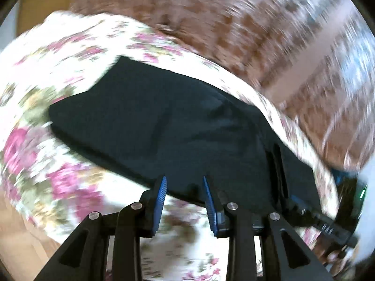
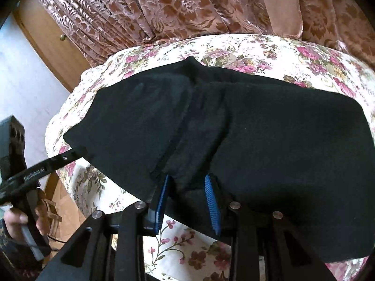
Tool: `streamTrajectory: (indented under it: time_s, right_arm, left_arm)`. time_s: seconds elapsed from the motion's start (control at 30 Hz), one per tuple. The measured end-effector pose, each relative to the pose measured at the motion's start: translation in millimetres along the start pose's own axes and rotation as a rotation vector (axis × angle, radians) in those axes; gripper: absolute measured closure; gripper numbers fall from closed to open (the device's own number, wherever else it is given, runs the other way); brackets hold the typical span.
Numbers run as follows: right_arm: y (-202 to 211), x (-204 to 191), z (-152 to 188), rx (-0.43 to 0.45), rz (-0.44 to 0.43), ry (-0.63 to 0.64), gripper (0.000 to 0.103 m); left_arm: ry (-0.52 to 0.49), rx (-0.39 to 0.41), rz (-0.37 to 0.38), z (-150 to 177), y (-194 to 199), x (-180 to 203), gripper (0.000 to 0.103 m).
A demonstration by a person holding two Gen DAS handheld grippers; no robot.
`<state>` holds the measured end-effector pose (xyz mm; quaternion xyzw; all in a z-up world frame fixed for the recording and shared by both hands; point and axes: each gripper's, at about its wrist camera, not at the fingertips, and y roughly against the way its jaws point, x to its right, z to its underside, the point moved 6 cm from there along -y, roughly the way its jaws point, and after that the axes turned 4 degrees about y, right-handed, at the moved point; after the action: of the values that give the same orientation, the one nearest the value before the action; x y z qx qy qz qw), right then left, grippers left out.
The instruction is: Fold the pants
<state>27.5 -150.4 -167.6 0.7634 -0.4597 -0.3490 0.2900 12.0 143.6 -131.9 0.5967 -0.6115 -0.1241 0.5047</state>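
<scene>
Black pants (image 1: 164, 121) lie folded flat on a floral bedspread (image 1: 58, 53); they also fill the right wrist view (image 2: 269, 135). My left gripper (image 1: 185, 182) is open, its blue pads at the pants' near edge with no cloth between them. My right gripper (image 2: 187, 182) is open over the near edge of the pants, with the fabric lying between and under its blue pads. The left gripper also shows in the right wrist view (image 2: 70, 155) at the pants' left corner. The right gripper shows in the left wrist view (image 1: 304, 206) at the right. The left wrist view is motion-blurred.
A brown patterned curtain (image 2: 187, 4) hangs behind the bed. A wooden door (image 2: 49, 32) and a white wall (image 2: 21, 75) stand at the left. Wooden floor (image 2: 61, 201) shows below the bed's left edge.
</scene>
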Motion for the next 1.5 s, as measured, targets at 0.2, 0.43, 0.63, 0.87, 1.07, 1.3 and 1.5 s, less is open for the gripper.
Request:
streamTrajectory:
  time_s: [0.2,0.43,0.63,0.87,1.07,1.3,1.5]
  right_arm:
    - [0,2,-1,0.006,-0.019,-0.019,0.07]
    - [1,4,1,0.025,-0.04,-0.041,0.068]
    - [1,5,3,0.038,-0.056,-0.054,0.068]
    - [1,6,3,0.039,-0.059,-0.058,0.067]
    - [1,6,2,0.036,-0.058,-0.06,0.067]
    - [1,6,2,0.04,-0.061,-0.064,0.067]
    - [1,6,3,0.041,-0.06,-0.065,0.067]
  left_arm:
    - [0.199,0.045,-0.044,-11,22,-66,0.071]
    - [0.477,0.048,0.077,-17,31,-114,0.071]
    - [0.657,0.061,0.207,-37,18,-133,0.054]
    - [0.678,0.017,0.184,-51,-13,-131,0.052]
    - [0.648,0.053,0.147,-60,-23,-131,0.056]
    - [0.472,0.061,0.026,-66,-24,-113,0.087]
    - [0.189,0.134,-0.093,-73,-8,-66,0.089]
